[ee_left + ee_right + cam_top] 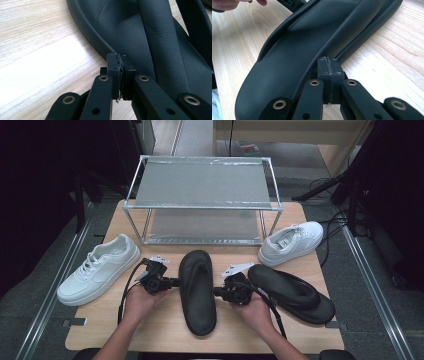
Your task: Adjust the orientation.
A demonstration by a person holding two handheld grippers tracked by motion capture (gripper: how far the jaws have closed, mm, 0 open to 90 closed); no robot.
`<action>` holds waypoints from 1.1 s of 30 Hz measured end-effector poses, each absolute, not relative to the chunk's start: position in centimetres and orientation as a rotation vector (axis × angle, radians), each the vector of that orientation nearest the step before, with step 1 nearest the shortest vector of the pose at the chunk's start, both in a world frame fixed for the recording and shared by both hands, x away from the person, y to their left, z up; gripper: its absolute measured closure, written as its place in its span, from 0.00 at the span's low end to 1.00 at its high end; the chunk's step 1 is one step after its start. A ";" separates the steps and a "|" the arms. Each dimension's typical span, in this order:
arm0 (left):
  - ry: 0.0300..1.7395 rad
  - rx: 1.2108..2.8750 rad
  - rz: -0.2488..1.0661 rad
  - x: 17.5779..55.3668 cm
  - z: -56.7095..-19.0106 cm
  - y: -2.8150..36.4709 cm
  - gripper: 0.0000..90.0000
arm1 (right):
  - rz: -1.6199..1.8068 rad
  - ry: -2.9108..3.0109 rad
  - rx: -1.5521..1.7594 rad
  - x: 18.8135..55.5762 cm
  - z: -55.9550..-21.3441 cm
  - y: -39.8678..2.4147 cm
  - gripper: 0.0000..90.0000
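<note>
A black sandal (197, 290) lies lengthwise in the middle of the wooden table (160, 330). My left gripper (175, 282) points at its left edge and my right gripper (216, 291) at its right edge, each held in a hand. In the left gripper view the jaws are shut, pads together, with my left gripper (121, 56) touching the sandal's rim (87, 32). In the right gripper view my right gripper (327, 60) is shut too, its tips against the sandal's strap (332, 37). I see nothing between either pair of pads.
A second black sandal (292, 292) lies to the right of my right hand. One white sneaker (100, 267) sits at the left, another (292, 241) at the back right. A two-shelf metal rack (200, 195) stands at the table's far side.
</note>
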State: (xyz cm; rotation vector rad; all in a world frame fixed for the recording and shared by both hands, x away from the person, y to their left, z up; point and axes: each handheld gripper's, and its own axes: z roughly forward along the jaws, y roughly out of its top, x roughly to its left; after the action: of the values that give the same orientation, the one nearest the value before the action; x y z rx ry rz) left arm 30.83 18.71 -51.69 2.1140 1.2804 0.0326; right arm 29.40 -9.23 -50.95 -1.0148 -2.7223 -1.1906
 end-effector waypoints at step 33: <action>1.071 2.063 -0.023 29.6 -47.9 18.8 0.48 | -1.310 -2.644 -1.025 29.8 -48.6 -12.8 0.70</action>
State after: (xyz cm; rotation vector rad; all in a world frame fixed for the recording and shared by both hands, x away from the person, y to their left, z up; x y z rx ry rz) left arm 29.65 18.85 -47.93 2.0627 1.0713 -0.0234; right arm 29.81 -12.81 -48.57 -1.0254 -2.6440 -1.3097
